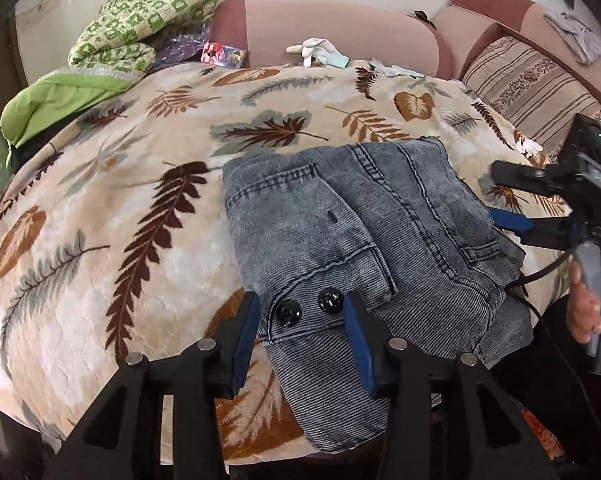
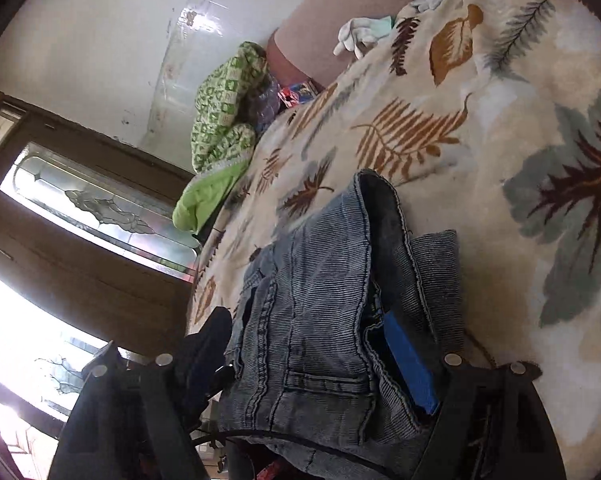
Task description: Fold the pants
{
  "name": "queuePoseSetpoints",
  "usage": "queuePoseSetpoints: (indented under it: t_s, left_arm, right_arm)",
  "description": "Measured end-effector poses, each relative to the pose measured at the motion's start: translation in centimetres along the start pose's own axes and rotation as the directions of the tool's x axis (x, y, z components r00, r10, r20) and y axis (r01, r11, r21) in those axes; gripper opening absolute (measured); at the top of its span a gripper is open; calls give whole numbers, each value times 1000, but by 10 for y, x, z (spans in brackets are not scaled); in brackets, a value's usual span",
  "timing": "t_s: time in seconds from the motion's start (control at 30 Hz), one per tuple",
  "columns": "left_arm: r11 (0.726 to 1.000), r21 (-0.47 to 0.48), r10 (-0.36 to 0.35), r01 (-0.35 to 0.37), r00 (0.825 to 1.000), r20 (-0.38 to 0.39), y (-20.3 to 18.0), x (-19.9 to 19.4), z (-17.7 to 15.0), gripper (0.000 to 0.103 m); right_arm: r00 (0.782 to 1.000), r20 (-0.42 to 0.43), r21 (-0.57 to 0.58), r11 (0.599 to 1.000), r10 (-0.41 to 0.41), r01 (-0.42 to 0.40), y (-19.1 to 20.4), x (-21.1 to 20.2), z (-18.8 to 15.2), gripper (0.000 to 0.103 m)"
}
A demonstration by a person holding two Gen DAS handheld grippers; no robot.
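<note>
The grey denim pants are lying folded into a thick bundle on a leaf-patterned blanket, right of centre in the left wrist view. The left hand-held gripper is hovering at the bottom of that frame with its blue pads standing apart, straddling the near edge of the bundle where two black buttons are showing; the pads are not pressing on the cloth. The right hand-held gripper is reaching in from the right edge, a hand on its grip, and one blue finger is sliding under the bundle's right side.

The right wrist view is showing what the other cannot: the pants are sitting between the wide-apart jaws of the right hand-held gripper, one blue pad tucked among the denim layers, the other finger dark at the lower left. Whether the pads are clamping, I cannot tell. It is also showing a wooden door at the left.
</note>
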State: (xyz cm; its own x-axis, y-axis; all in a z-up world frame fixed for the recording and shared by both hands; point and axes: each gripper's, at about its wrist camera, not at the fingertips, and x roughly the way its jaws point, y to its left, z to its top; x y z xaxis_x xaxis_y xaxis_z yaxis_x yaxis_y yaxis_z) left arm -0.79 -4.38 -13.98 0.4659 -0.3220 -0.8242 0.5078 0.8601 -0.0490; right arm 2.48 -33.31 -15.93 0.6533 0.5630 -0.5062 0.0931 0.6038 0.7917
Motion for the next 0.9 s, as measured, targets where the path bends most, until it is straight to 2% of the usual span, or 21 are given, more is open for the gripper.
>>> queuePoseSetpoints:
  t_s: [0.1,0.17,0.23,0.3,0.43,0.5,0.63,0.77,0.9]
  left_arm:
    - [1000,-6,-11,11,1000,3,2,1,-5,45]
    - [999,-19,-27,27,1000,-2,6,1,-7,45]
    - [999,-29,-34,33,999,-7,12,2,-8,46]
    - [998,-44,-35,35,999,-14,20,2,-10,47]
    - [997,-75,-37,36,999,-7,36,-2,-12,47]
    - [996,-67,-50,50,999,8,39,-6,-13,47]
    - [999,-7,-36,37,999,13,26,0,-15,47]
    - [999,37,-20,19,1000,18,19,0,-14,47]
    - [999,21,-42,41,998,53,24,-16,-7,47]
  right_arm:
    - [997,-17,-13,997,-71,71,0,14,0,81]
    - [996,-76,-48,997,-55,52,4,20,-6,81]
    - [987,-160,-38,999,14,-20,7,26,-14,81]
    - [984,-170,-53,997,49,-59,12,21,-21,81]
    - [939,-247,20,970,240,-243,22,14,-37,81]
    - [927,-274,22,965,256,-260,27,9,-50,81]
    - [958,-232,-28,983,168,-179,22,-9,-61,81]
    - [974,-216,31,998,66,-61,3,-12,-53,81]
    - [992,-123,-78,996,22,-32,26,-44,-31,81]
